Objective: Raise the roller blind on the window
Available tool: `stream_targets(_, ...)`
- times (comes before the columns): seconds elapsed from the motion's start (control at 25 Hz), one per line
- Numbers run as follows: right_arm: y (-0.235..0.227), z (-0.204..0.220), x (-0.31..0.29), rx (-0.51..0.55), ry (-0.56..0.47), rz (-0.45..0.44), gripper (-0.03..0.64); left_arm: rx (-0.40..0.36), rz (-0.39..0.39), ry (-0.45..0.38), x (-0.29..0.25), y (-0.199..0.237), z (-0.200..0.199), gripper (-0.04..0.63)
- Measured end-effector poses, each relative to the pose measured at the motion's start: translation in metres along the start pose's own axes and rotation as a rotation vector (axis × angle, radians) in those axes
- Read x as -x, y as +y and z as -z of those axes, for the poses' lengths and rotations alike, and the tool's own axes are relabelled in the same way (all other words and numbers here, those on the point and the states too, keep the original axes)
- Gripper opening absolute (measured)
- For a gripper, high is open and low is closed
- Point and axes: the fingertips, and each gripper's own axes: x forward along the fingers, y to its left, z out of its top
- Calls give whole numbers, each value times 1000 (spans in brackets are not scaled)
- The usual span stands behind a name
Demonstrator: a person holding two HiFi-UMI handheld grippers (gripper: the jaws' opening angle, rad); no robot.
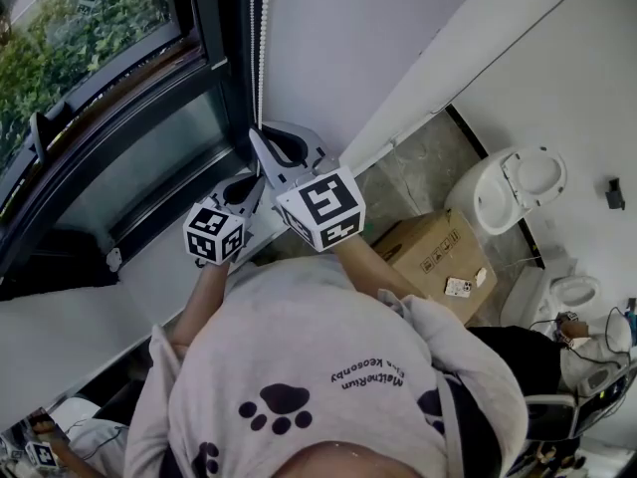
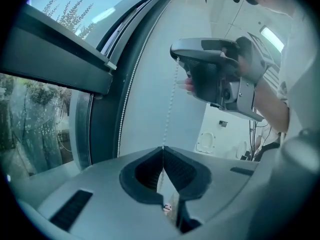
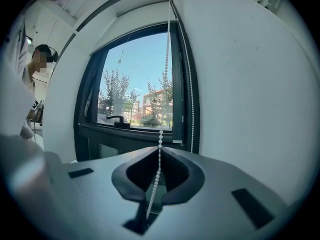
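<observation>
The blind's white bead chain (image 1: 261, 58) hangs beside the dark window frame (image 1: 149, 108). My right gripper (image 1: 261, 139) is shut on one strand (image 3: 166, 59), which passes between its closed jaws (image 3: 160, 146). Just below it, my left gripper (image 1: 249, 182) is shut on the same strand (image 2: 170, 104), pinched at its jaw tips (image 2: 162, 148). In the left gripper view the right gripper (image 2: 178, 58) sits higher, with the chain running down from it. The second strand (image 3: 189, 94) hangs free along the frame. No blind fabric shows over the glass (image 3: 142, 84).
A window handle (image 3: 117, 119) sits on the lower frame and the white sill (image 1: 149, 267) runs below the window. On the floor to the right are a cardboard box (image 1: 438, 257) and a white toilet (image 1: 513, 187). Another person (image 3: 42, 59) stands at the left.
</observation>
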Motion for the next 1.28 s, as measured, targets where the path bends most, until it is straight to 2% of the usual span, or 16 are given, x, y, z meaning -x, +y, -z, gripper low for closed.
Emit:
stream_targets(0.16,0,0,-1,1,-7,3,15,-43,-5,5,0,0,-1,12)
stream_targets(0.4,-1,-2,0,0,-13,4,14,-32,11,-19,5,-5,-7,14)
stream_targets(0.44,-1,-2,0,0,-14,4,14,-30,14,-35,7,-6,-13,21)
stream_targets(0.48,-2,-2,0,-1,-16,5,14,-28,18,-51,9,-7,-19,62)
stream_targets(0.52,-2,-2,-1,-1,-17,5,14,-25,21,-67,11,-8,-27,113)
stream_targets(0.56,-3,-2,-1,-1,-18,6,14,-24,20,-83,14,-7,-35,117)
stream_targets(0.76,-3,0,-1,-6,-21,8,14,-17,-16,-165,40,1,-82,101)
stream_targets(0.92,-4,-1,-1,-10,-23,9,14,-19,2,-226,61,-2,-129,89)
stream_targets(1.28,-5,1,-2,-15,-20,8,14,-130,71,-326,77,-31,-218,87)
